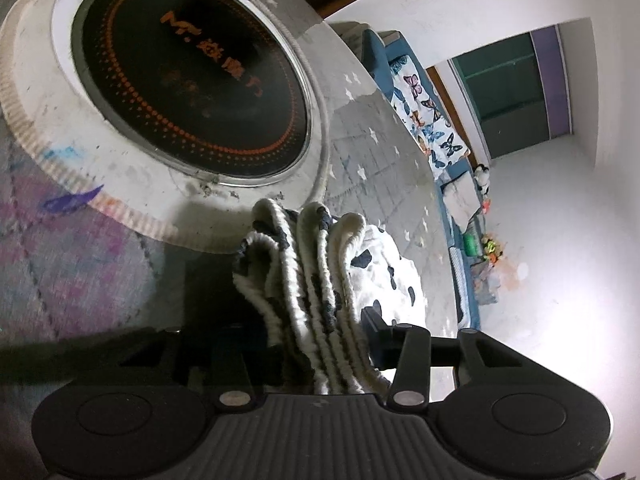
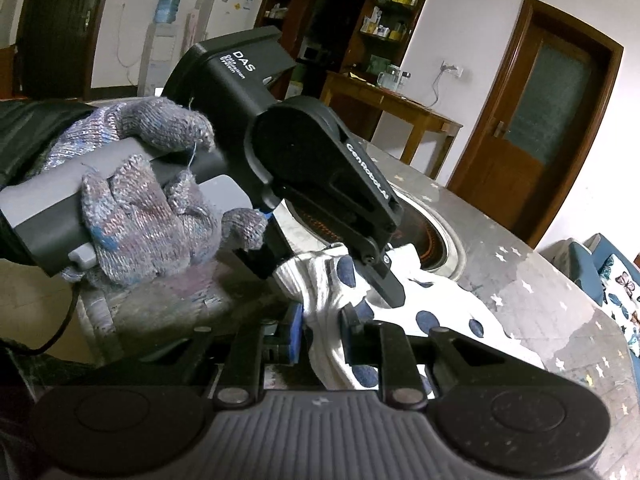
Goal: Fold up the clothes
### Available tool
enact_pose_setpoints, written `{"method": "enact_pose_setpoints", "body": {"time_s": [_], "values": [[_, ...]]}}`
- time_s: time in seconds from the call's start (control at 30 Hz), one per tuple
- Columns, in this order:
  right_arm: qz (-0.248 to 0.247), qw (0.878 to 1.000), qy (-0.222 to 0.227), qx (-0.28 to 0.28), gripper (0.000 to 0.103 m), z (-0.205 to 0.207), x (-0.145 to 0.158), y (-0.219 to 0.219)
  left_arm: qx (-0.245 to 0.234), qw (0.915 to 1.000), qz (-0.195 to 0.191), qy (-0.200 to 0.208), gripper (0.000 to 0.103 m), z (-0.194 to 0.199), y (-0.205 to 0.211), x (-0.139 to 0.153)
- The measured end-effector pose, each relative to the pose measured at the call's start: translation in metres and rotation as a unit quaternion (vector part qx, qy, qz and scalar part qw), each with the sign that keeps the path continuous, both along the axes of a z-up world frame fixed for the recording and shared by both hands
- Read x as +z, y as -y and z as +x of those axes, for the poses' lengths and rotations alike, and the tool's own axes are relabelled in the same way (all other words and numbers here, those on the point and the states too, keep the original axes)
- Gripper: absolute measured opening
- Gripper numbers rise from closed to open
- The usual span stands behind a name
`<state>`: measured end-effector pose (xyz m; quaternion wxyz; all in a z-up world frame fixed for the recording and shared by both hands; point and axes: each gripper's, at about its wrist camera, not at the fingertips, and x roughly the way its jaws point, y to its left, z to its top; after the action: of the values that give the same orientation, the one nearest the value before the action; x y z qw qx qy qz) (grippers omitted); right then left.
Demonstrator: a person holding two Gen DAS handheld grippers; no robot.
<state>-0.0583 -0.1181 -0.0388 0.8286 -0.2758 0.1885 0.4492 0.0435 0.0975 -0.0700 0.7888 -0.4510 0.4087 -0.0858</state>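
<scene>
Round table (image 1: pixel 384 168), both grippers (image 1: pixel 320 320) clamping garment (image 2: pixel 432 300)

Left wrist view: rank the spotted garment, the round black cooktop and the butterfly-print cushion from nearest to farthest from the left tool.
1. Spotted garment: bunched between the left tool's fingers.
2. Round black cooktop: set in the table, ahead and to the left.
3. Butterfly-print cushion: beyond the table edge, on the right.
</scene>
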Motion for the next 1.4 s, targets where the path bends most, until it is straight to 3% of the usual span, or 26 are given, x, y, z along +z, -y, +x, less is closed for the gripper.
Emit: {"method": "enact_pose_setpoints", "body": {"time_s": [0.1,0.23,0.37,0.5,0.77,0.97,1.03,1.1,1.4], "values": [[0.001,1.0,-0.004,0.0,0.018,0.002,0.0,-0.001,-0.009,0.9999,0.012,0.006,0.048,0.001,0.003,0.002],[0.008,1.0,-0.028,0.0,0.02,0.007,0.004,0.003,-0.019,0.9989,0.04,0.017,0.035,0.0,0.005,0.002],[0.032,0.997,-0.065,-0.011,0.022,0.017,0.016,0.019,-0.021,0.9991,0.029,0.021,0.034,-0.001,0.0,-0.002],[0.06,0.992,-0.094,-0.058,0.026,0.041,0.029,0.04,-0.023,0.999,0.029,0.025,0.034,-0.003,-0.002,-0.003],[0.088,0.971,-0.143,-0.17,0.027,0.117,0.021,0.055,-0.026,0.9989,0.026,0.028,0.034,-0.001,-0.004,-0.005],[0.066,0.953,-0.185,-0.23,0.027,0.165,-0.005,0.053,-0.03,0.9988,0.025,0.03,0.034,-0.001,-0.005,-0.006],[0.074,0.949,-0.191,-0.239,0.028,0.173,-0.009,0.057,-0.033,0.9987,0.025,0.03,0.034,-0.002,-0.005,-0.006],[0.085,0.946,-0.193,-0.248,0.037,0.179,-0.01,0.062,-0.033,0.9987,0.025,0.03,0.034,-0.002,-0.005,-0.005],[0.129,0.927,-0.181,-0.302,0.041,0.166,0.003,0.121,-0.032,0.9986,0.035,0.025,0.034,-0.001,-0.004,-0.001]]}}
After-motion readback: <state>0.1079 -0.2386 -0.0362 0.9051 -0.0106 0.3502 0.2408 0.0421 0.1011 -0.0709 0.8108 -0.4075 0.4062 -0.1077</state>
